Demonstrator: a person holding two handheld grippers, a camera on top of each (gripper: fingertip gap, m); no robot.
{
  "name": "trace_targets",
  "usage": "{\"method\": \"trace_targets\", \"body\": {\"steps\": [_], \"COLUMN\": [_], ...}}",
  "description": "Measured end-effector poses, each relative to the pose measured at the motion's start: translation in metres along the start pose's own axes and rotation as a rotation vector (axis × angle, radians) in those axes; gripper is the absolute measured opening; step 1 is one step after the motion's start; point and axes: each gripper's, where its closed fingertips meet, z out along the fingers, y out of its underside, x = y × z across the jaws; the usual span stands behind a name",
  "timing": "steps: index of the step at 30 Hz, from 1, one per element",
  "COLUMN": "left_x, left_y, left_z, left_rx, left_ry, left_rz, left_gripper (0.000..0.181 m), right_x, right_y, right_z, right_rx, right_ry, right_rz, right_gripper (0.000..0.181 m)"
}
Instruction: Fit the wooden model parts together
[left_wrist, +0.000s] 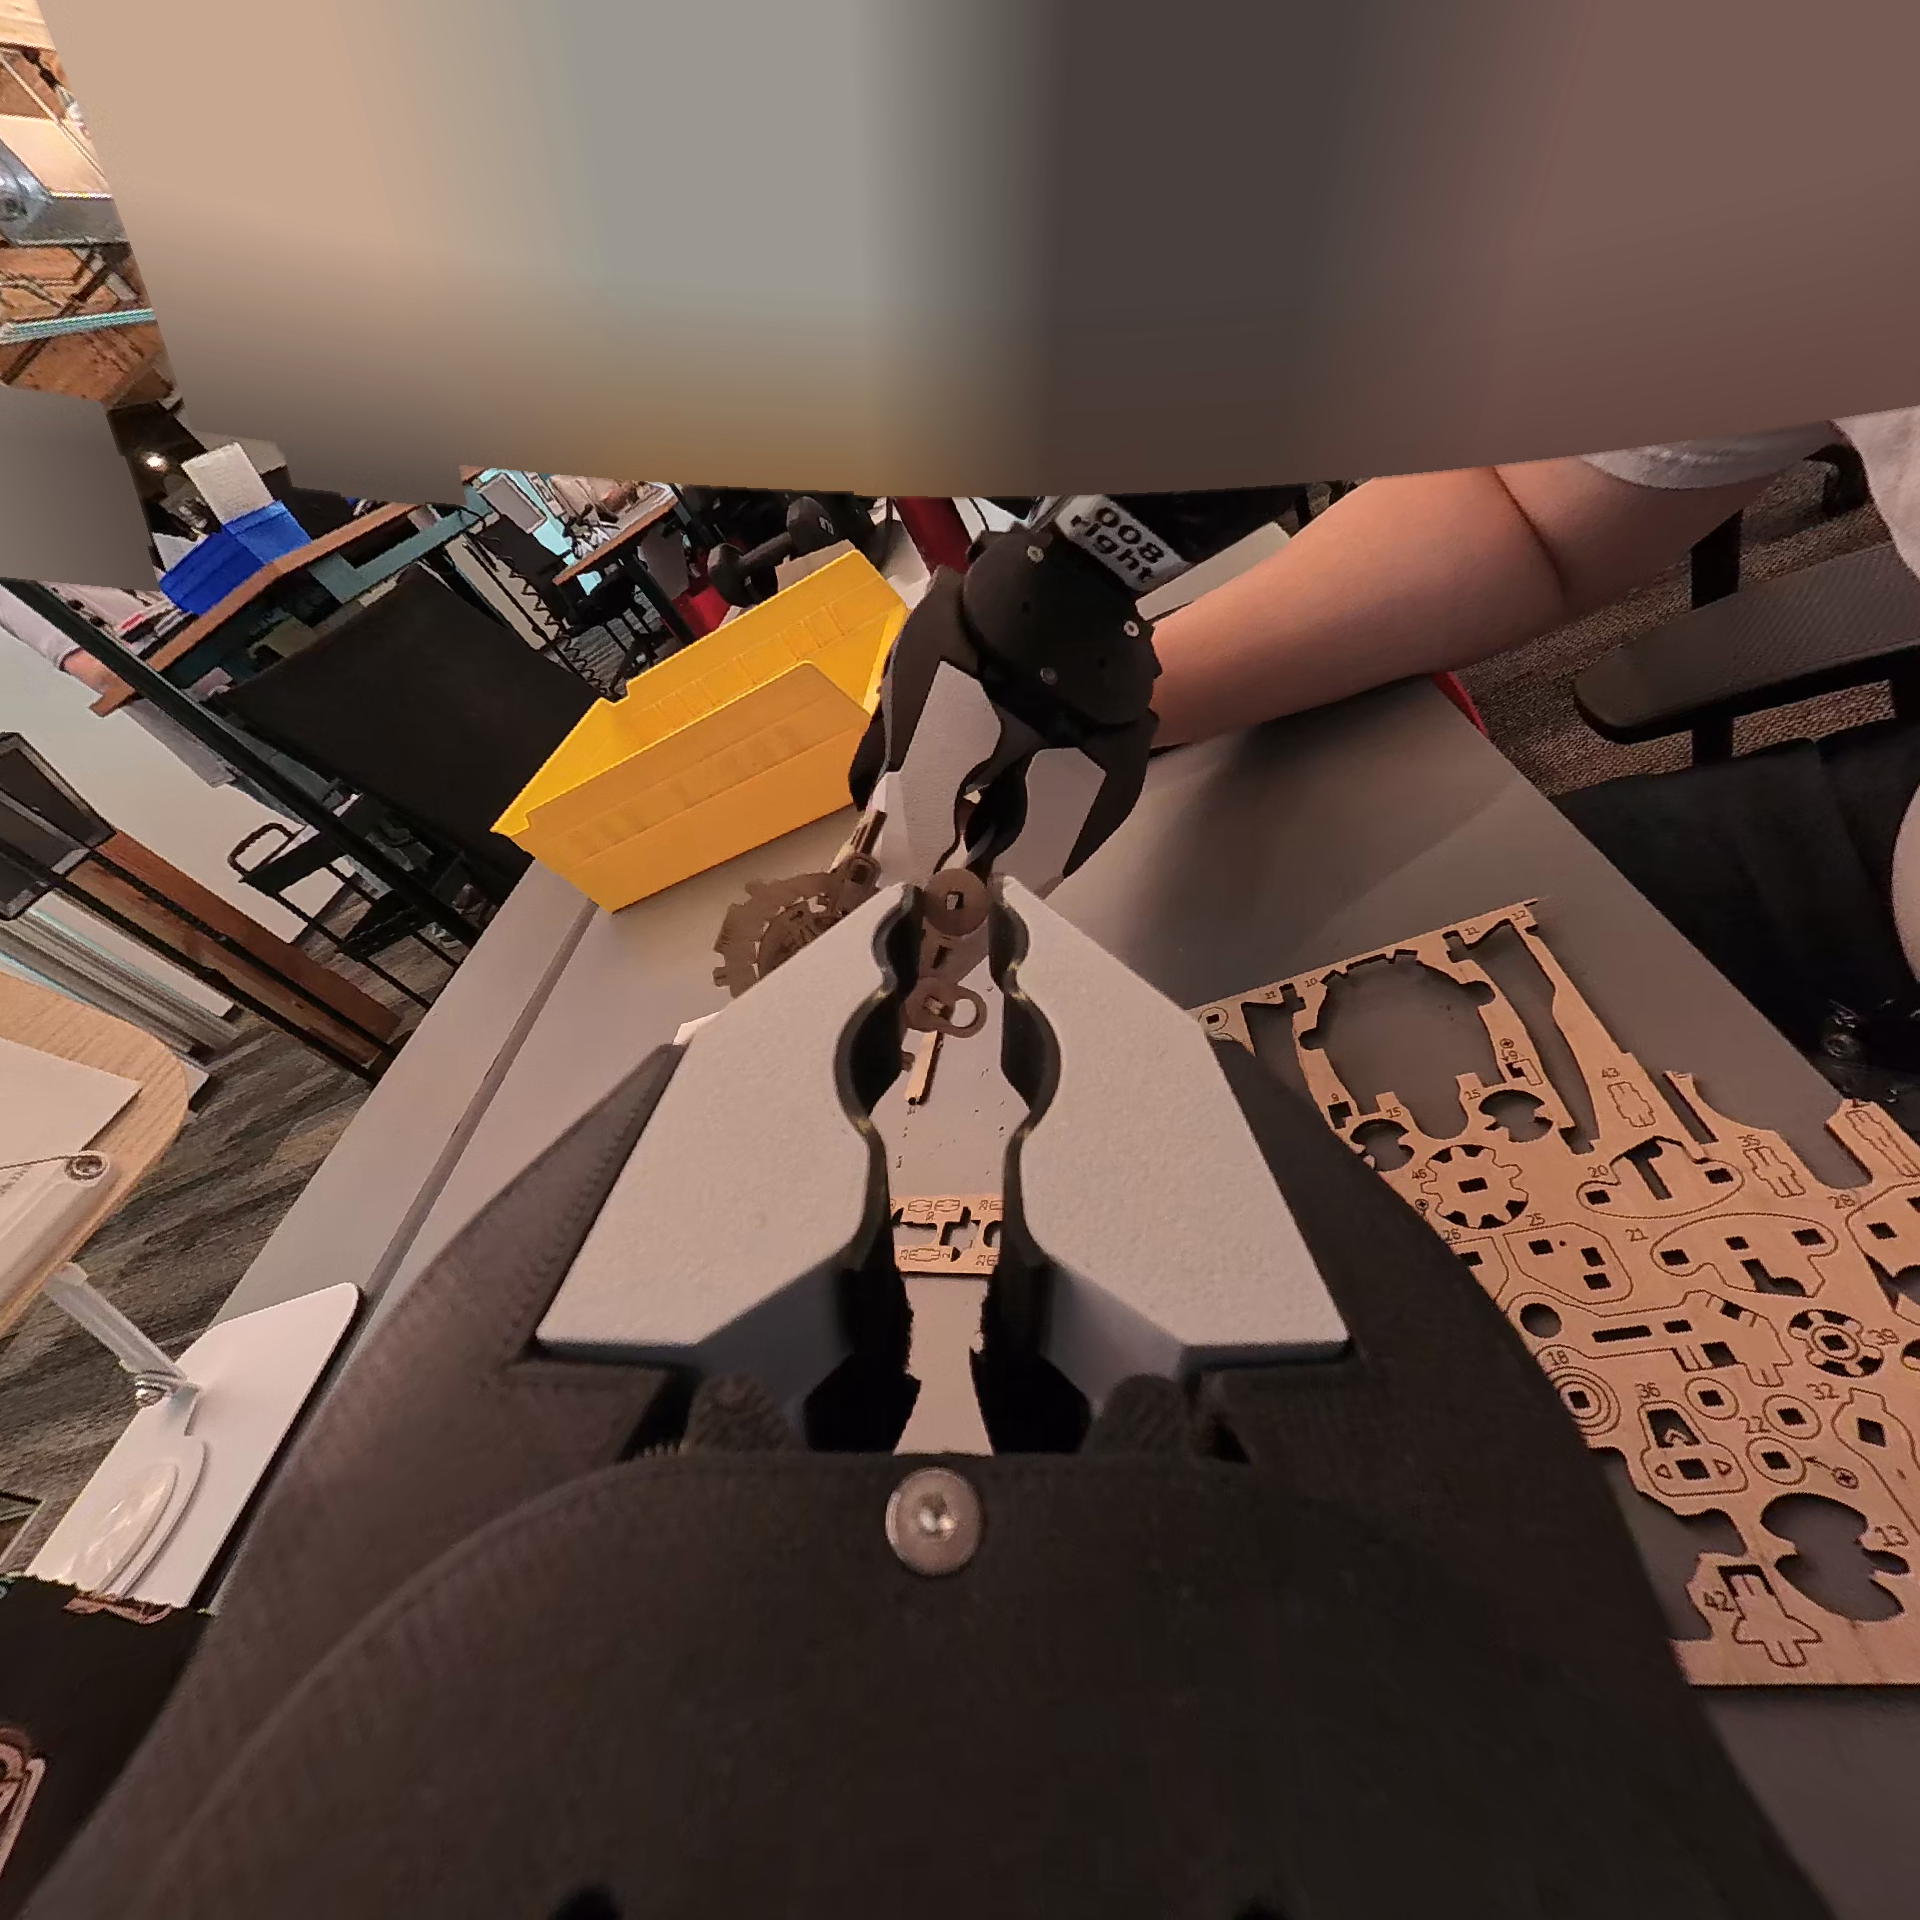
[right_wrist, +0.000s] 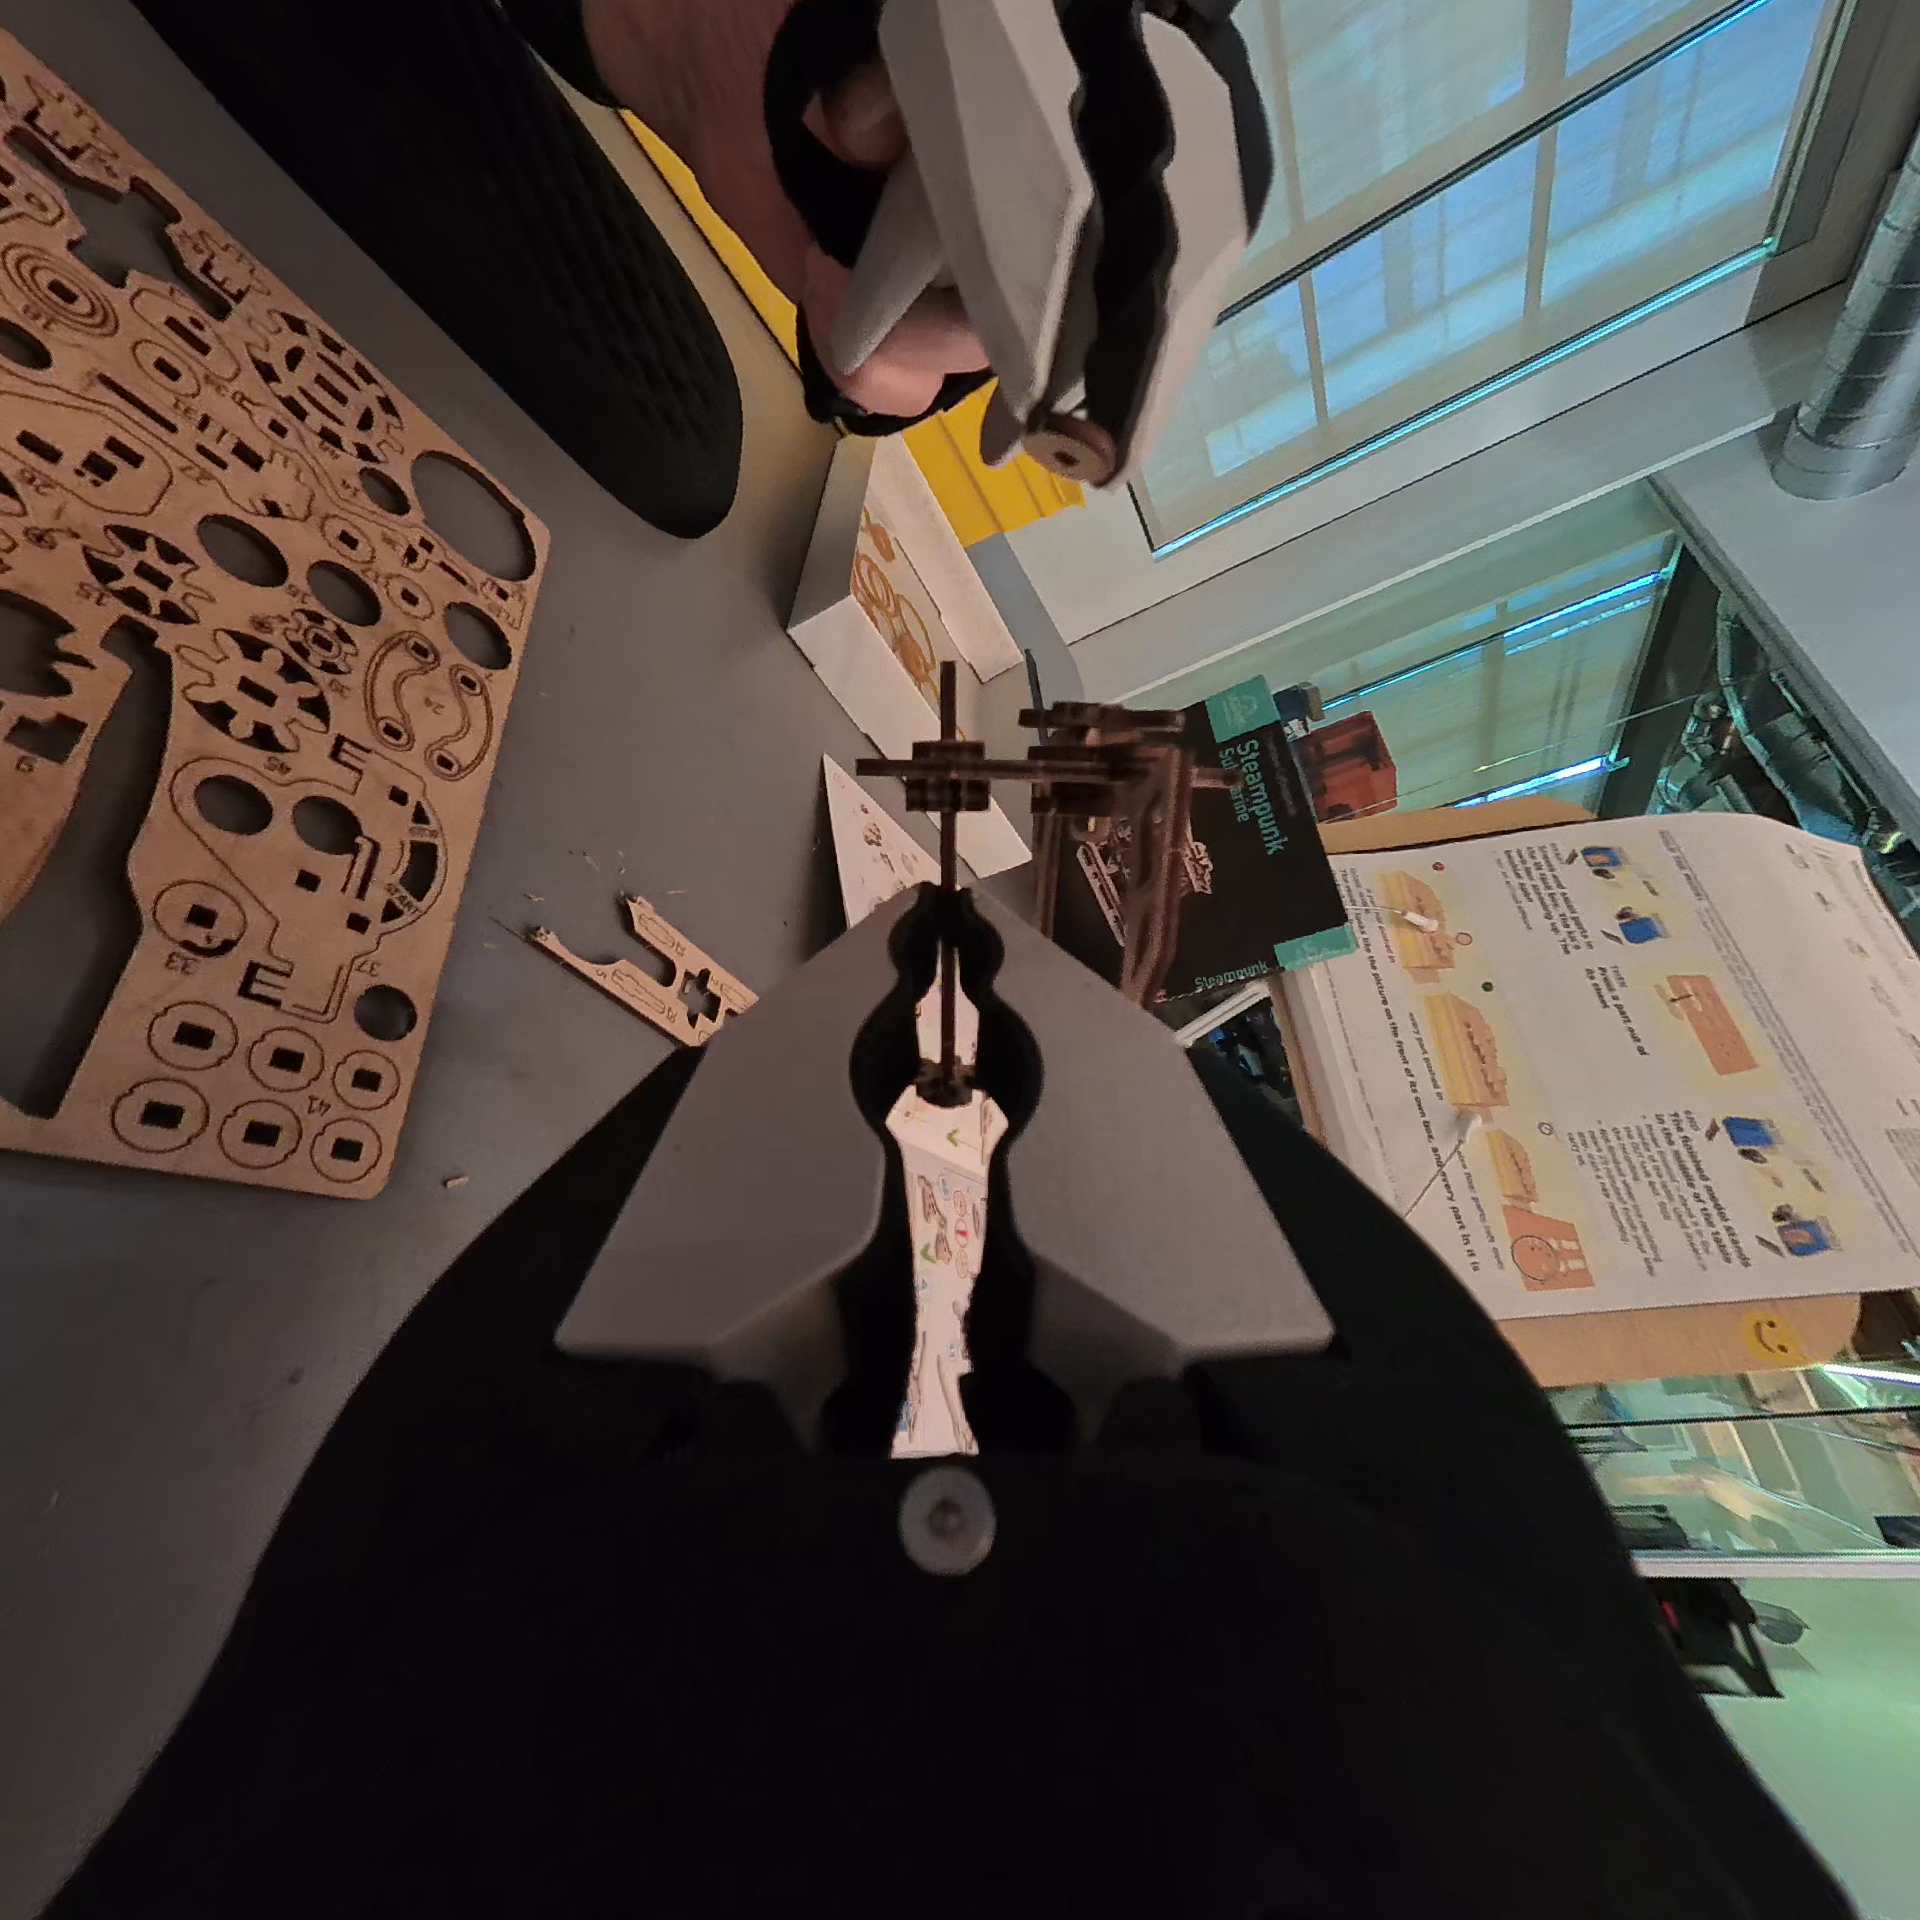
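While the grey worktop (left_wrist: 1299, 831) carries everything else, both tools are up off it, meeting in mid-air so the pieces can be lined up freely. Biggest item down there is the punched-out plywood sheet (left_wrist: 1621, 1278), lying flat along the worktop's right side, many cut-outs already gone. Next, the yellow bin (left_wrist: 686, 769) at the far edge: from this angle I can't see anything inside it. Over to the left gripper (left_wrist: 954, 914), jaws pinched tight on a small round wooden disc (left_wrist: 956, 902), held at the very tips, likely so its centre hole stays exposed. Facing it, the right gripper (right_wrist: 948, 904), jaws closed on a thin wooden axle (right_wrist: 948, 790) carrying cross-pieces, shaft pointing outward, ready to take the disc. A little offcut strip (right_wrist: 665, 982) lies loose near the sheet's corner.
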Motion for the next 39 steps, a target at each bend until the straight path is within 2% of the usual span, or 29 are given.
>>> {"method": "trace_targets", "body": {"steps": [8, 15, 20, 28, 39], "left_x": [-0.002, -0.011, -0.009, -0.009, -0.003], "left_y": [0.002, 0.012, 0.018, 0.018, 0.009], "left_z": [-0.001, 0.003, 0.008, 0.008, 0.006], "left_rx": [-0.009, -0.065, -0.084, -0.080, -0.020], "left_ry": [-0.011, -0.077, -0.074, -0.073, -0.022], "left_rz": [0.005, 0.022, 0.022, 0.021, -0.021], "left_gripper": [0.010, 0.009, 0.010, 0.010, 0.010], "right_x": [-0.005, 0.007, 0.006, 0.000, -0.003], "right_y": [0.001, -0.006, -0.009, -0.012, -0.022], "right_z": [0.002, -0.004, -0.005, -0.002, -0.004], "right_rx": [-0.021, 0.061, 0.078, 0.087, 0.164], "right_ry": [-0.007, -0.023, -0.076, -0.112, -0.195], "right_rz": [-0.050, 0.156, 0.270, 0.299, 0.450], "right_gripper": [0.000, 0.000, 0.000, 0.000, 0.000]}}
